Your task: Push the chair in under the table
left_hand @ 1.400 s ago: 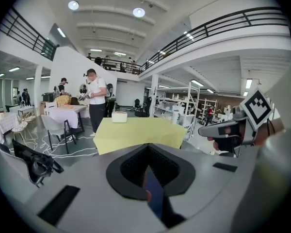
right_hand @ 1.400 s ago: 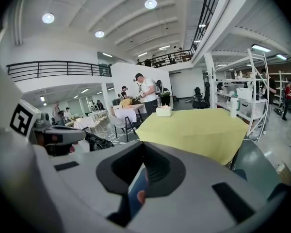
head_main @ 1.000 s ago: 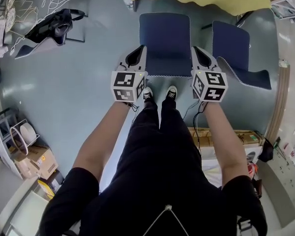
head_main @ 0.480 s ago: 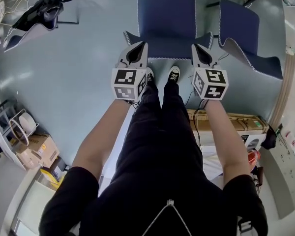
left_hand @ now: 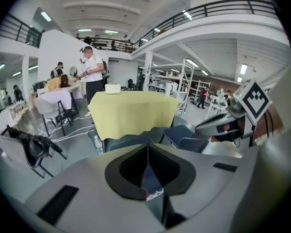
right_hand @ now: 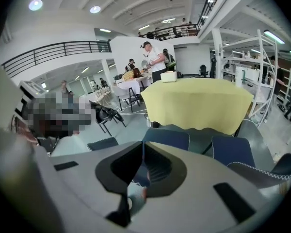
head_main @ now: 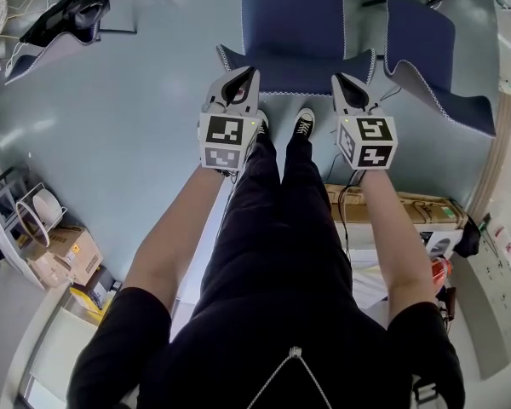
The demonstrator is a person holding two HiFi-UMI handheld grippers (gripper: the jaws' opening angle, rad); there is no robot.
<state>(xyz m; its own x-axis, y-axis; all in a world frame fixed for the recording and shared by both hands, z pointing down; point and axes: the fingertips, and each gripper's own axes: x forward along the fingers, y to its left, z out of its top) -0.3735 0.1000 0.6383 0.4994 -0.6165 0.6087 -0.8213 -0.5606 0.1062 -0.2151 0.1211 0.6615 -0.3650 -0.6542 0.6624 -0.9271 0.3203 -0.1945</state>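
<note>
A blue chair (head_main: 293,20) stands in front of me, its backrest edge (head_main: 294,82) nearest my feet. It faces a table with a yellow cloth (left_hand: 131,111), also seen in the right gripper view (right_hand: 199,103). My left gripper (head_main: 248,74) is shut and empty at the backrest's left corner. At the right corner is my right gripper (head_main: 337,79), likewise shut and empty. Whether the tips touch the backrest I cannot tell. In the gripper views the shut left jaws (left_hand: 146,147) and right jaws (right_hand: 142,144) point at the chair (right_hand: 167,138).
A second blue chair (head_main: 426,49) stands right of the first. A black bag on a chair (head_main: 64,15) is at upper left. Cardboard boxes (head_main: 68,258) sit at left, a long carton (head_main: 400,207) at right. People stand beyond the table.
Both grippers have come down beside each other to the chair's backrest edge. The chair now sits higher in the head view and the yellow table has nearly left it.
</note>
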